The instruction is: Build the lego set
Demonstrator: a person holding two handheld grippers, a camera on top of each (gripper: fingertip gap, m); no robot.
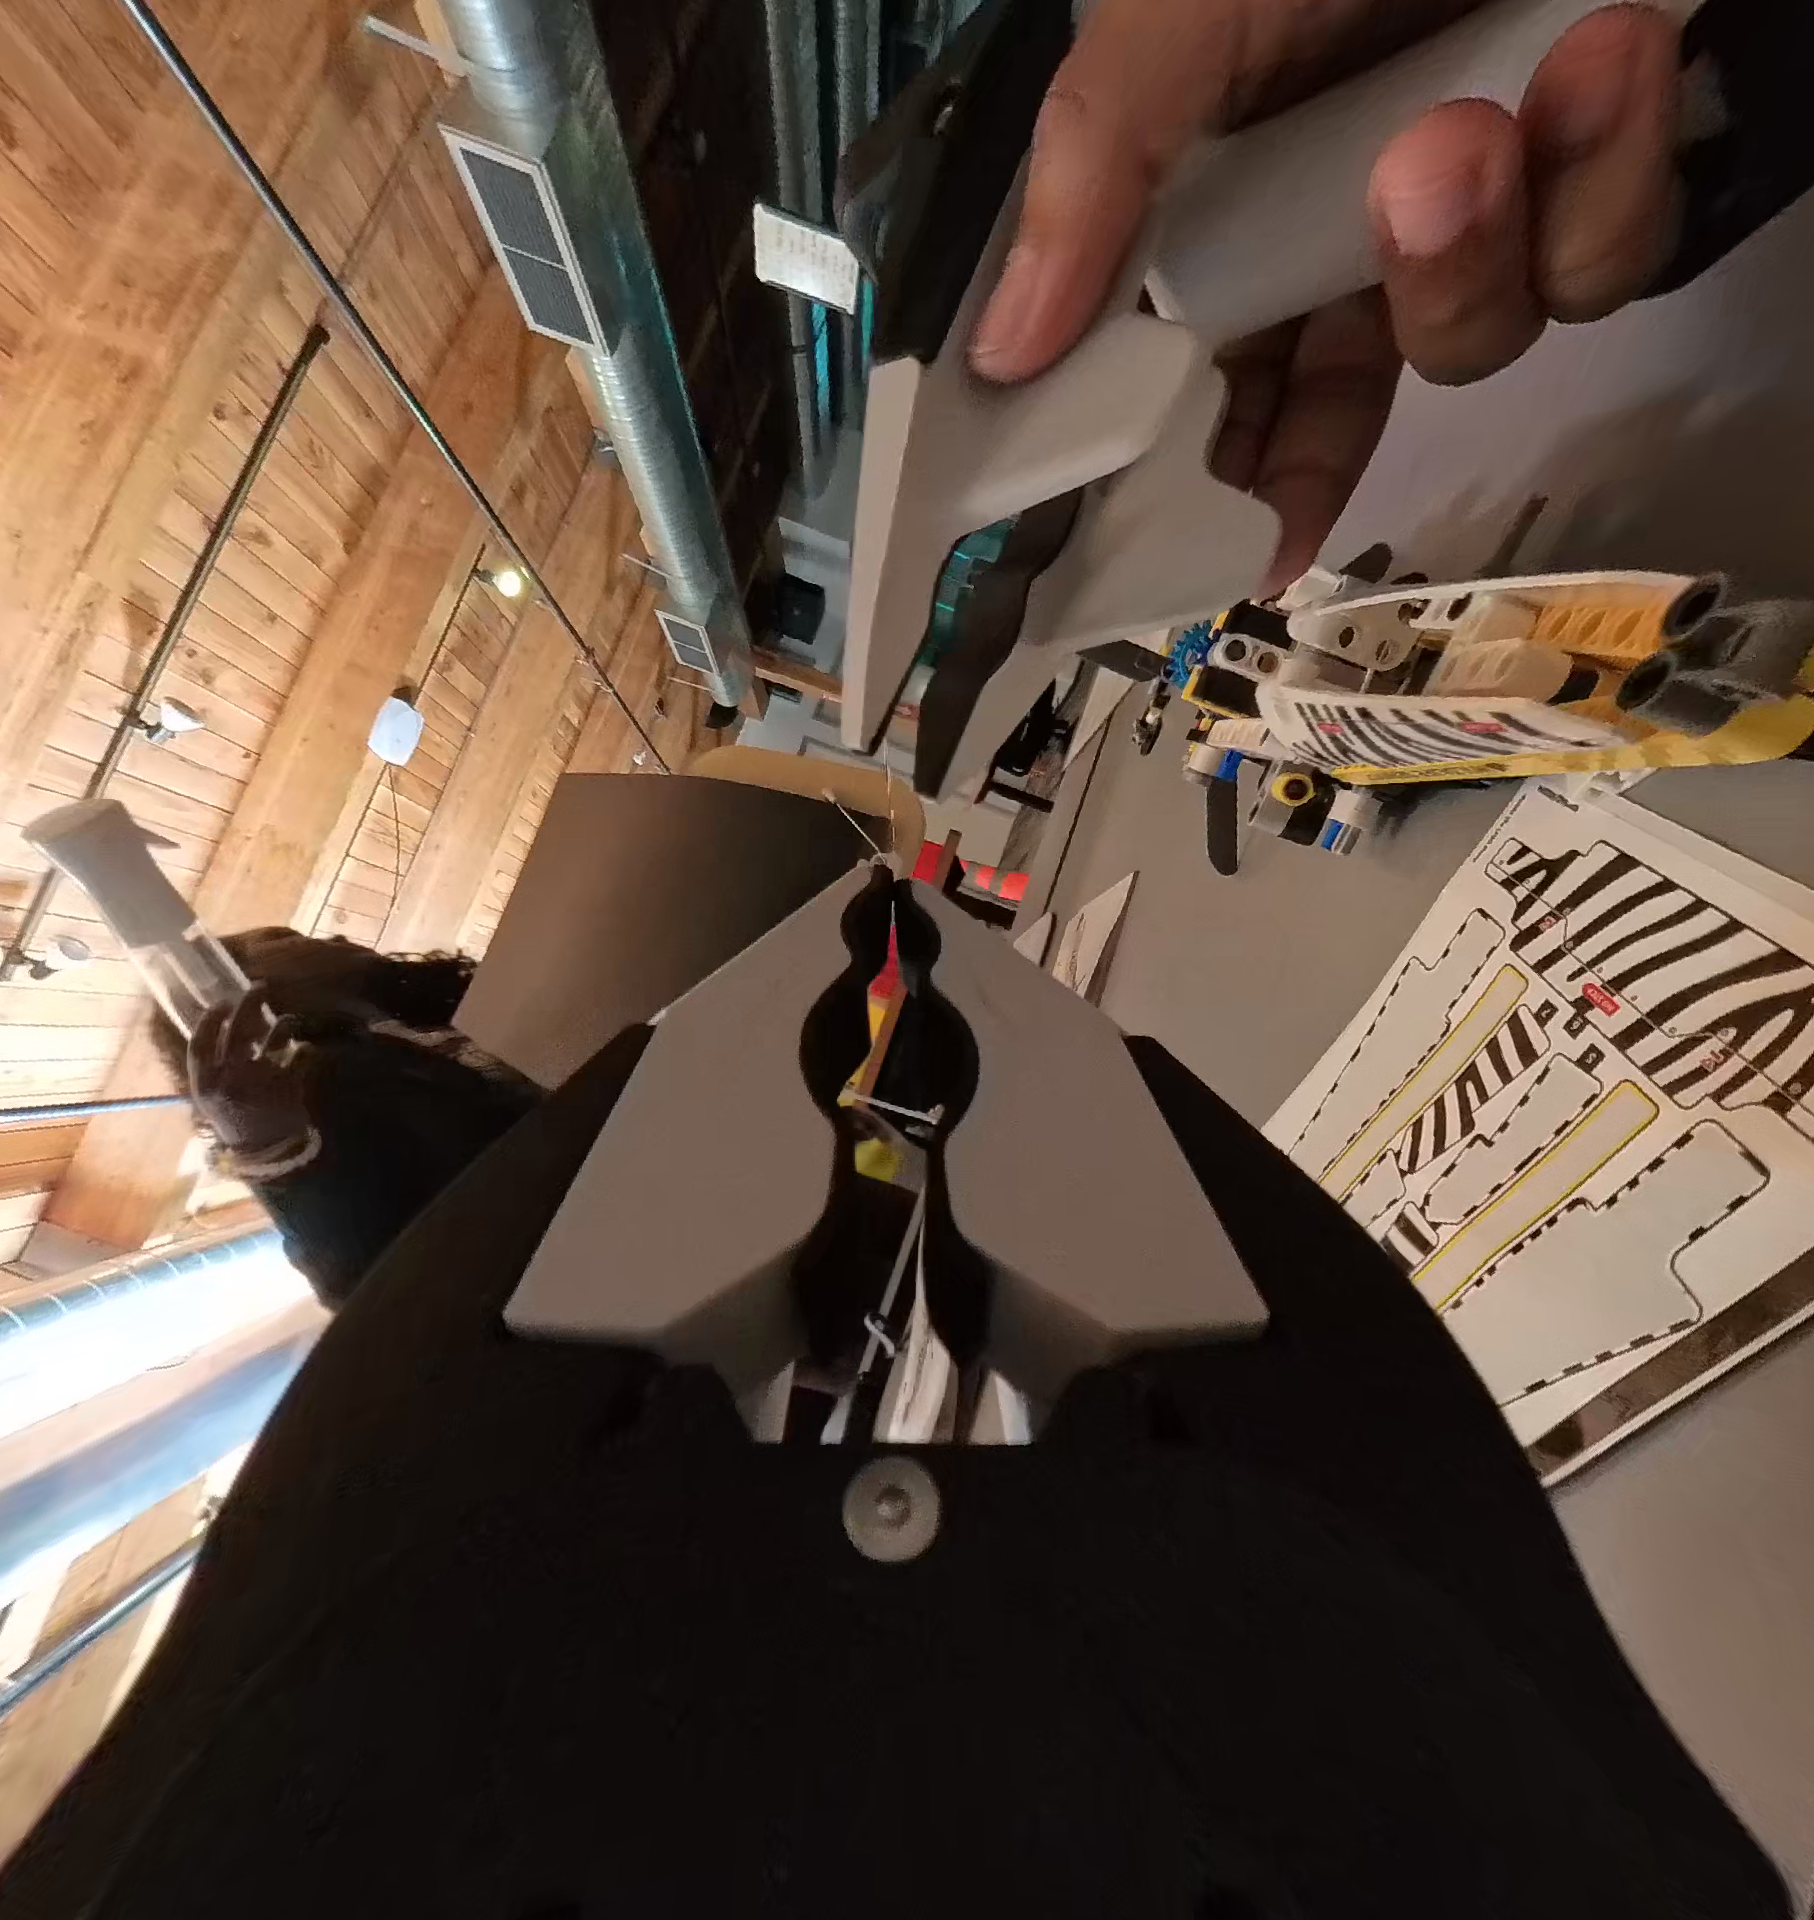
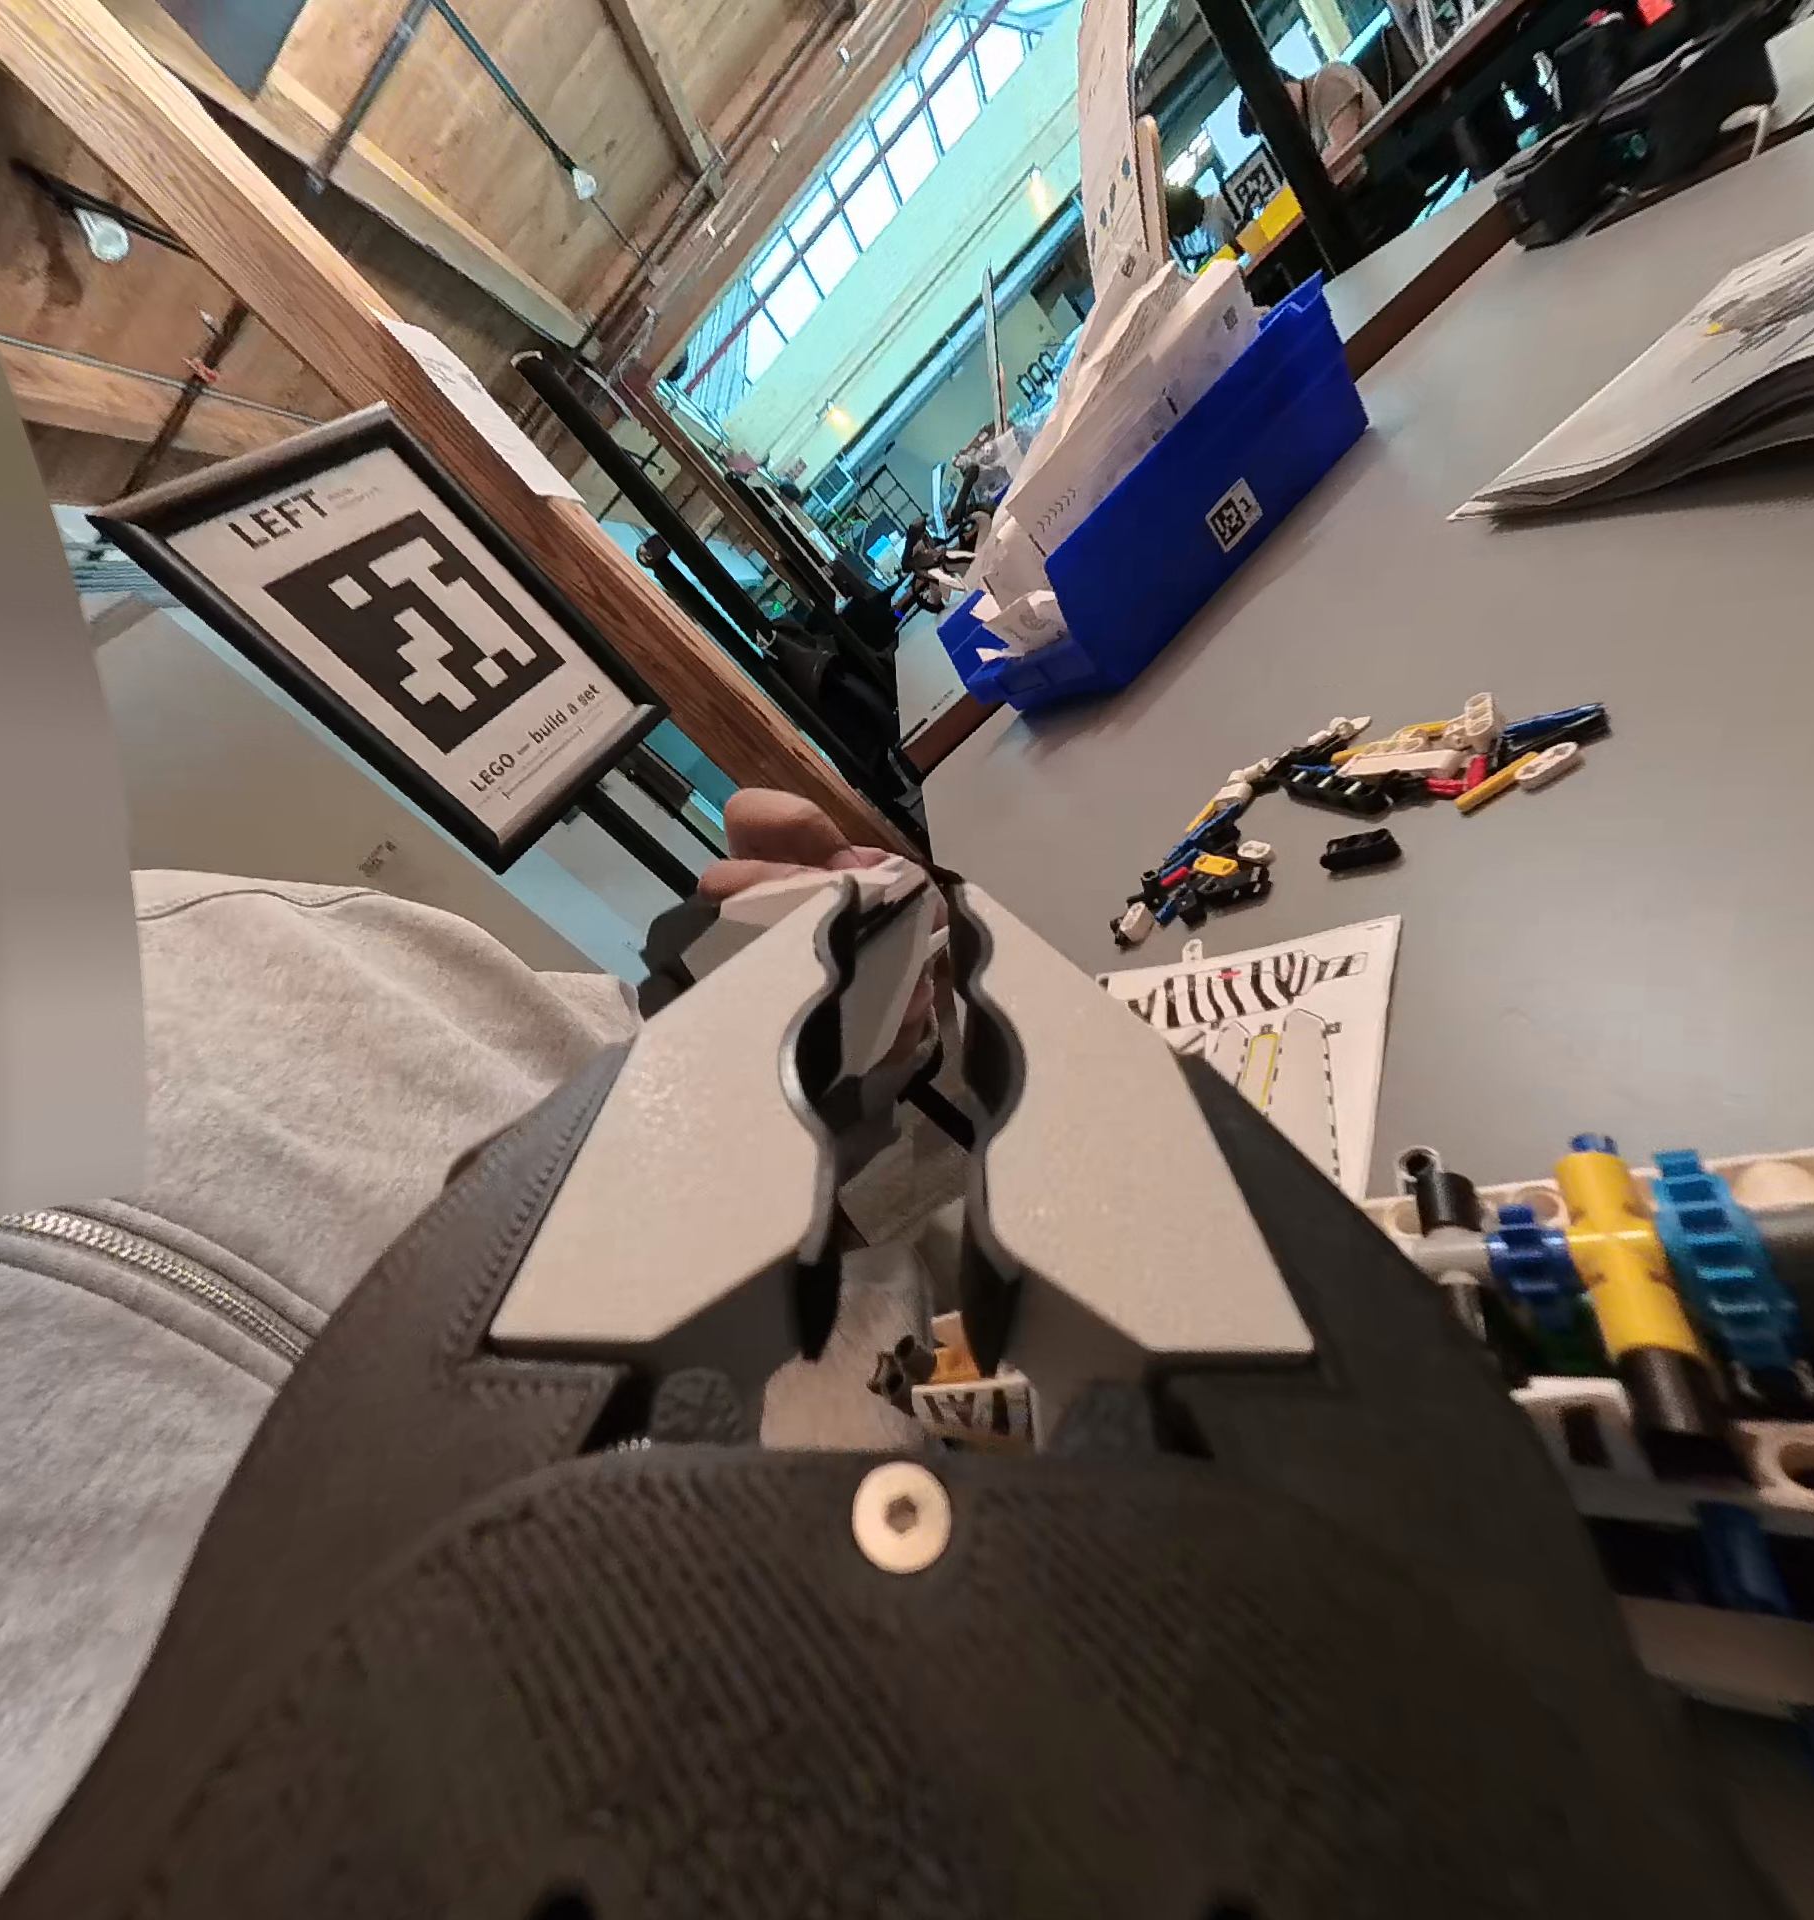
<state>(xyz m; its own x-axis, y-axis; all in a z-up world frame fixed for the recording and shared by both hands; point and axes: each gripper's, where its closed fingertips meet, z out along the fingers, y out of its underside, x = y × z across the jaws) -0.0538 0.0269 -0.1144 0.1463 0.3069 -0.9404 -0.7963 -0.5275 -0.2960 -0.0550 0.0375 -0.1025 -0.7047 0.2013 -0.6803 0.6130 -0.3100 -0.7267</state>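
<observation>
Here, my left tongs [image 1: 887,883] pinch a thin sticker [image 1: 890,940] at their tips, raised above the worktop [image 1: 1246,935]. My right tongs [image 2: 947,888] are nearly closed; whether they grip anything, I cannot tell. The half-built Lego model [image 1: 1454,675] lies beside the zebra-striped sticker sheet [image 1: 1630,1122], loose pieces [image 2: 1402,769] beyond.

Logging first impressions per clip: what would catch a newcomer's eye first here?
Probably the two grippers meeting tip to tip in mid-air: the left gripper and right gripper, both closed. Next, the zebra-striped sticker sheet on the grey table, beside the half-built lego model.
</observation>
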